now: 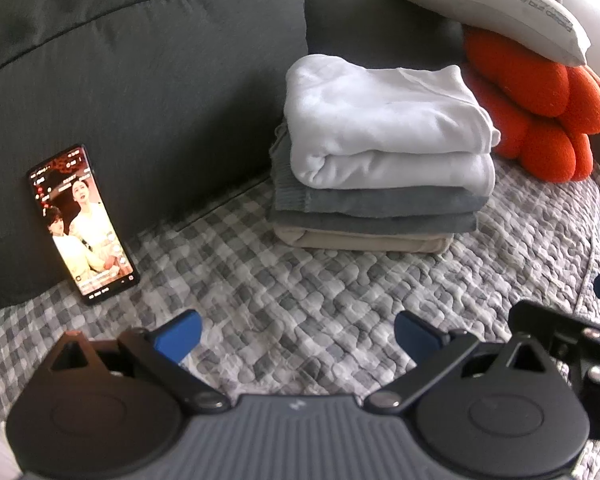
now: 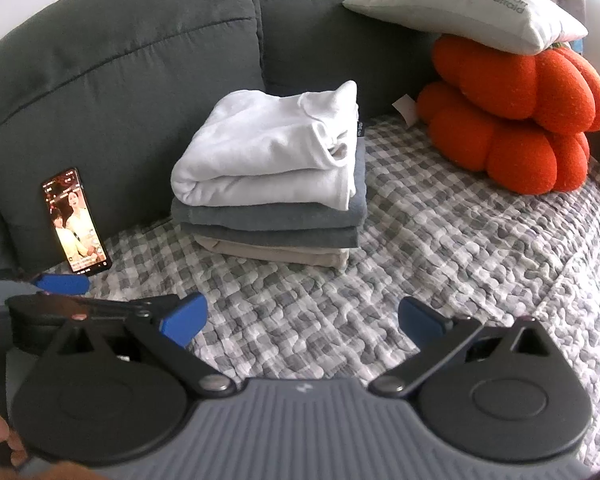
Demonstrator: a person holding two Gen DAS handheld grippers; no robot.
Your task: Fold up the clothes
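Note:
A pile of folded clothes stands on the checkered quilt (image 1: 340,300) against the sofa back. A white folded garment (image 1: 384,120) (image 2: 268,152) lies on top, over two grey ones (image 1: 372,204) (image 2: 268,220) and a beige one (image 1: 364,240) (image 2: 276,252) at the bottom. My left gripper (image 1: 298,338) hangs open in front of the pile, apart from it, with only quilt between its blue pads. My right gripper (image 2: 302,320) is also open and empty, short of the pile. The left gripper's blue fingertip (image 2: 62,284) shows at the left edge of the right wrist view.
A phone (image 1: 82,224) (image 2: 76,220) with a lit screen leans on the dark grey sofa back (image 1: 140,80) at the left. An orange puffy cushion (image 1: 540,120) (image 2: 516,120) with a pale pillow (image 1: 492,8) (image 2: 468,8) on it sits at the right.

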